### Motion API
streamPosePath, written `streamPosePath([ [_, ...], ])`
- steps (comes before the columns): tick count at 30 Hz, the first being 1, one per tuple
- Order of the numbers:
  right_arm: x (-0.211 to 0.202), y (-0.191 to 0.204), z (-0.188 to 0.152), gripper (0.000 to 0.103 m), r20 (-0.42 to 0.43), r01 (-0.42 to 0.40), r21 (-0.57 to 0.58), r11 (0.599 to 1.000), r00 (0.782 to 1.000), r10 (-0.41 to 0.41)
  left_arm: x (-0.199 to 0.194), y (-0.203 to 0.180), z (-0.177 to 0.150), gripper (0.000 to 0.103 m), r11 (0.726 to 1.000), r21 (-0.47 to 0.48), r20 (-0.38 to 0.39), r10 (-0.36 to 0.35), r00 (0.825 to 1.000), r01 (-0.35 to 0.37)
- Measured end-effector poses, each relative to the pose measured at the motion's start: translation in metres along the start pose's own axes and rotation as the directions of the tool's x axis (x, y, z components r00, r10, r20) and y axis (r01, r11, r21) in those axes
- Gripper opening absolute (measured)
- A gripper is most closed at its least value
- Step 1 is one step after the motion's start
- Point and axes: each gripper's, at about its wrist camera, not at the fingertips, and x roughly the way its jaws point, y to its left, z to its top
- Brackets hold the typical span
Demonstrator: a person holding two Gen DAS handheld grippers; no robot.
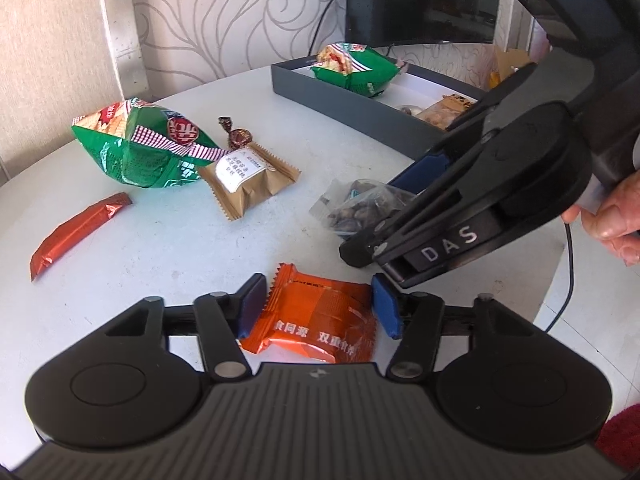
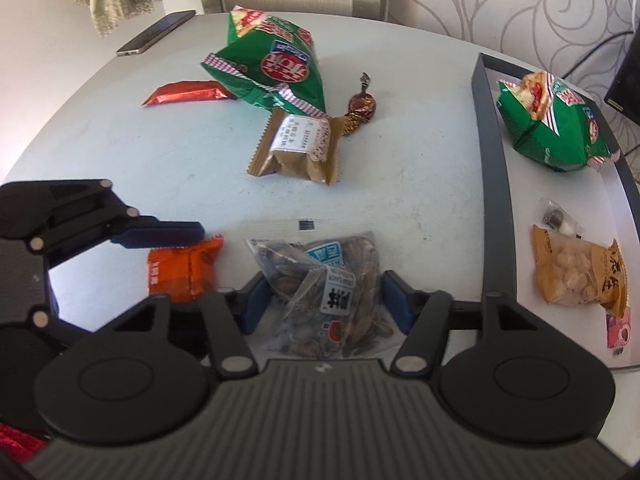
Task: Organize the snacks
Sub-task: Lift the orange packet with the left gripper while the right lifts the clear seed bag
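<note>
Left wrist: tool (image 1: 318, 306) straddling orange packet (image 1: 316, 320).

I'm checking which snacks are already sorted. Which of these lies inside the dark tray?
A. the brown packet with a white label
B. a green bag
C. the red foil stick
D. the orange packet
B: one green bag lies inside the dark tray, while the other three snacks lie on the white table.
</note>
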Motion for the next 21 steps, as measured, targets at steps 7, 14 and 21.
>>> streamPosePath([
  [7, -0.003, -0.002, -0.001, 0.058, -0.007, -0.01, 0.005, 1.0, 1.0, 0.01, -0.001, -0.004, 0.001, 0.051, 1.0, 0.013, -0.001, -0.008, 1.0, 0.008],
  [14, -0.008, -0.008, -0.001, 0.057, 0.0, -0.009, 0.029, 1.0, 1.0, 0.009, -0.001, -0.007, 0.0, 0.047, 1.0, 0.027, 0.005, -0.005, 1.0, 0.005],
  [21, -0.014, -0.009, 0.0, 0.057, 0.01, -0.01, 0.031, 0.999, 1.0, 0.01, -0.002, -0.009, 0.002, 0.046, 0.999, 0.043, 0.0, 0.019, 1.0, -0.019],
])
